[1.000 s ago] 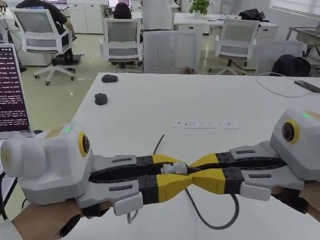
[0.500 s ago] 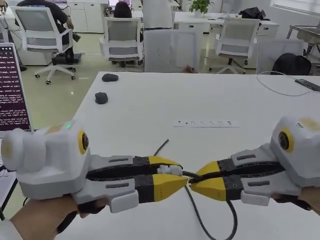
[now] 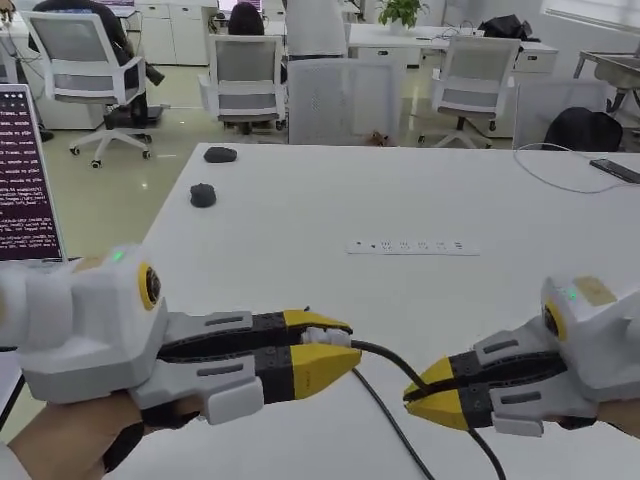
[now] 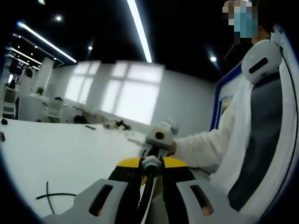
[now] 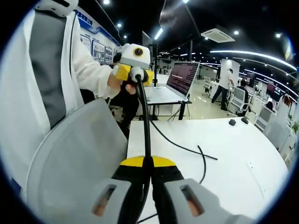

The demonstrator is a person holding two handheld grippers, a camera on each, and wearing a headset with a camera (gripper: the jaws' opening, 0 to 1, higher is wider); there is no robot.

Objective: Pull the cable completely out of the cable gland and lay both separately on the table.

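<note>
In the head view, my left gripper (image 3: 340, 345) is shut on the small white cable gland (image 3: 337, 339) at its yellow tips. The black cable (image 3: 385, 357) leaves the gland and runs right to my right gripper (image 3: 412, 395), which is shut on it; a short bare stretch spans the gap between the two. More cable trails over the white table (image 3: 300, 220) toward the near edge. In the right gripper view the cable (image 5: 144, 116) rises straight from my jaws to the gland (image 5: 137, 73). The left gripper view has the gland (image 4: 151, 163) at its jaw tips.
A white power strip (image 3: 412, 247) lies mid-table. Two dark mouse-shaped objects (image 3: 220, 155) (image 3: 202, 196) sit at the far left, a phone (image 3: 614, 171) at the far right edge. A lit laptop screen (image 3: 25, 180) stands left of the table, office chairs behind.
The grippers have drawn apart, the right one going right and toward the near edge. Their tips met a second ago; a stretch of cable now shows between them.
</note>
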